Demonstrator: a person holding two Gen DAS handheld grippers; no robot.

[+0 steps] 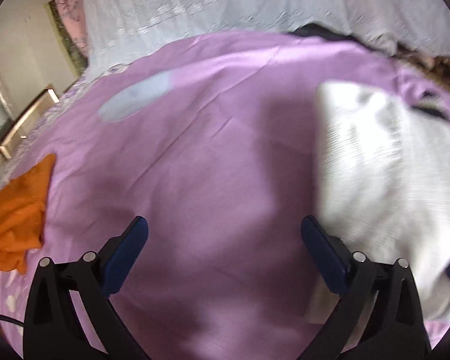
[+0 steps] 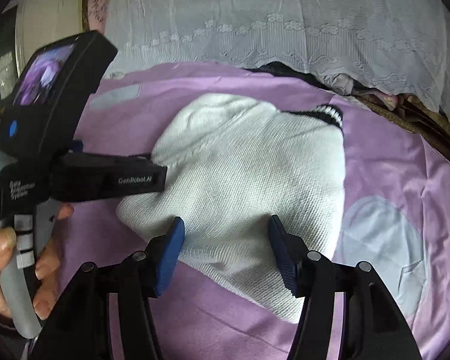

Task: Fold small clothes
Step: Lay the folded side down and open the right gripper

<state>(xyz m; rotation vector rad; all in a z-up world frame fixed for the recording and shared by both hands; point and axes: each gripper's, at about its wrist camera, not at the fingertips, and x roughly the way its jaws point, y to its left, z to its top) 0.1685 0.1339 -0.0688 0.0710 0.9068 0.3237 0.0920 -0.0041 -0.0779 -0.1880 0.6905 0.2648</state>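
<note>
A white knitted garment [image 2: 255,174] lies bunched and folded on the purple sheet [image 2: 390,174], with a black-and-white striped trim [image 2: 330,114] at its far right corner. My right gripper [image 2: 226,225] is open, its blue pads standing either side of the garment's near edge without pressing it. In the left wrist view the same white garment [image 1: 390,165] lies blurred at the right. My left gripper [image 1: 223,225] is open over bare purple sheet [image 1: 210,150], with nothing between its fingers. A hand [image 2: 3,267] holds the left tool's housing [image 2: 111,180], which is beside the garment's left edge.
A crumpled orange cloth [image 1: 18,219] lies at the sheet's left edge. A pale lace cover [image 2: 285,15] runs along the back, with dark clothes [image 2: 405,111] piled under its hem. Pale blue patches [image 1: 135,96] mark the sheet. A wooden frame [image 1: 27,120] stands beyond the bed's left side.
</note>
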